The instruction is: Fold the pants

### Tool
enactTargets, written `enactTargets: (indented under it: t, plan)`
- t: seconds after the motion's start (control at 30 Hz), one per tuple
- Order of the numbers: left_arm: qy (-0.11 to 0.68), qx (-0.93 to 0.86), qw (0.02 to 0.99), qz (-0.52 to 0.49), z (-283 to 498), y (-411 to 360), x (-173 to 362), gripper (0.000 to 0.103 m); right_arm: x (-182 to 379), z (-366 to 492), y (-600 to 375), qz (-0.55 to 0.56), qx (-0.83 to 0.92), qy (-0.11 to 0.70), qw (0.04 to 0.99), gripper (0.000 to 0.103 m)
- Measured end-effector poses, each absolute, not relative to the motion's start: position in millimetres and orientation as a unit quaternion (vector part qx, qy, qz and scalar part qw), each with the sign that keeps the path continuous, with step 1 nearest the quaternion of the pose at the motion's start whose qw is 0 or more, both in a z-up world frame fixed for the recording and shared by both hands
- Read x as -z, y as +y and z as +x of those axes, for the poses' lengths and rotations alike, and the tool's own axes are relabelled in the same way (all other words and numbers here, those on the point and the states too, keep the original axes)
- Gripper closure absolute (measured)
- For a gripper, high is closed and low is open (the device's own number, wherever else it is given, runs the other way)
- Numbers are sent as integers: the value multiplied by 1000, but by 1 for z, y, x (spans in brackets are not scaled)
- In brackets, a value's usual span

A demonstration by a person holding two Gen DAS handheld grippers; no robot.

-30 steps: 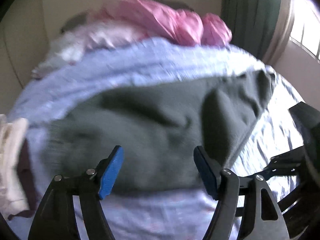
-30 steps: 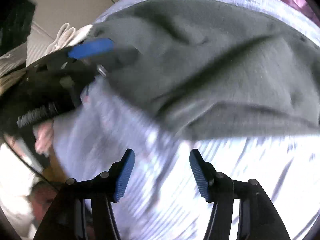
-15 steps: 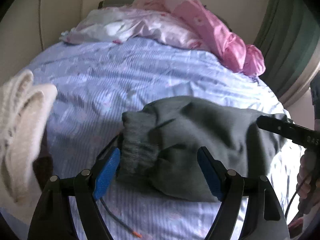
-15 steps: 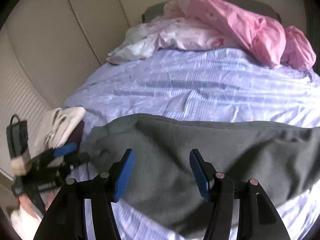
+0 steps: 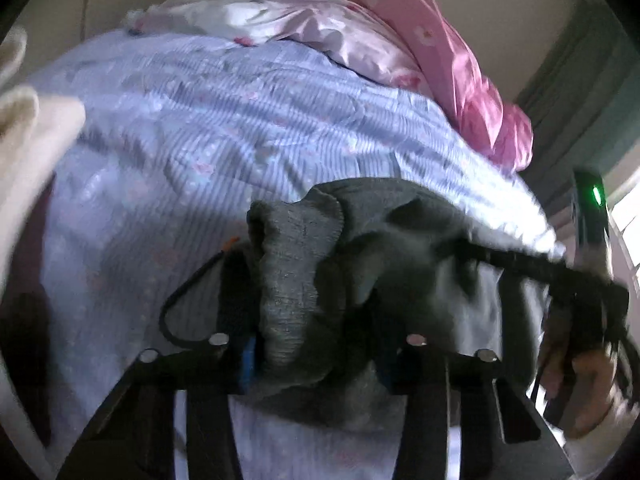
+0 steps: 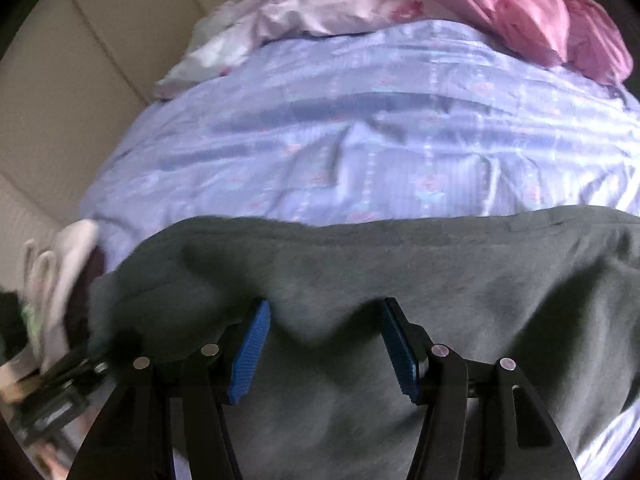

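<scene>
Dark grey pants (image 5: 384,256) lie bunched on the lilac striped bedsheet (image 5: 208,120). In the left wrist view the ribbed waistband end (image 5: 296,288) stands up between the fingers of my left gripper (image 5: 320,364), which is open around it; cloth hides most of the blue pads. In the right wrist view the pants (image 6: 460,280) spread flat across the lower half. My right gripper (image 6: 324,344) is open, its blue pads set on the cloth with a raised fold between them. The right gripper also shows at the right edge of the left wrist view (image 5: 580,280).
Pink and white bedding (image 5: 360,36) is piled at the bed's far end. Cream clothing (image 5: 24,140) lies at the left bed edge. A black cord (image 5: 180,292) runs beside the waistband. A beige wall is behind; a green curtain (image 5: 580,80) hangs at the right.
Both grippers have dropped lower and closer to the pants. The waistband now stands between the left fingers, and a fold of cloth has risen between the right pads.
</scene>
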State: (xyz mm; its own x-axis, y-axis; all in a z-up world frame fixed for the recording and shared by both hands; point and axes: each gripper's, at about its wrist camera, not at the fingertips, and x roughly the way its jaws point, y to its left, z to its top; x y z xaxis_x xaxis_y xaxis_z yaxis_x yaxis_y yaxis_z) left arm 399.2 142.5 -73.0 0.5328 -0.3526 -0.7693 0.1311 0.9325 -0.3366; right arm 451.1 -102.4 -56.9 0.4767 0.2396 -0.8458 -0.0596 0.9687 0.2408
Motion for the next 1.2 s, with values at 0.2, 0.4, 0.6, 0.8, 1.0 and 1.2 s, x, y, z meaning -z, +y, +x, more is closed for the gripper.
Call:
enactTargets:
  t: [0.2, 0.4, 0.6, 0.8, 1.0, 1.2]
  plan:
    - [473, 106, 873, -51, 395, 127, 73, 56, 86, 477, -127, 109, 10, 528, 842, 45]
    - [414, 28, 906, 89, 365, 96, 38, 23, 71, 464, -125, 68, -44, 528, 845, 44]
    - [321, 30, 936, 145, 313, 45, -22, 14, 6, 397, -140, 14, -131, 465, 876, 42]
    - [316, 119, 932, 133, 294, -41, -48, 13, -35, 349, -240, 25, -95, 409, 907, 31]
    - [319, 176, 919, 147, 299, -154, -46, 13, -40, 339, -385, 115, 7, 386, 915, 31]
    - [352, 229, 901, 107, 322, -244, -49, 13, -14, 333, -498, 232, 49, 390, 890, 31]
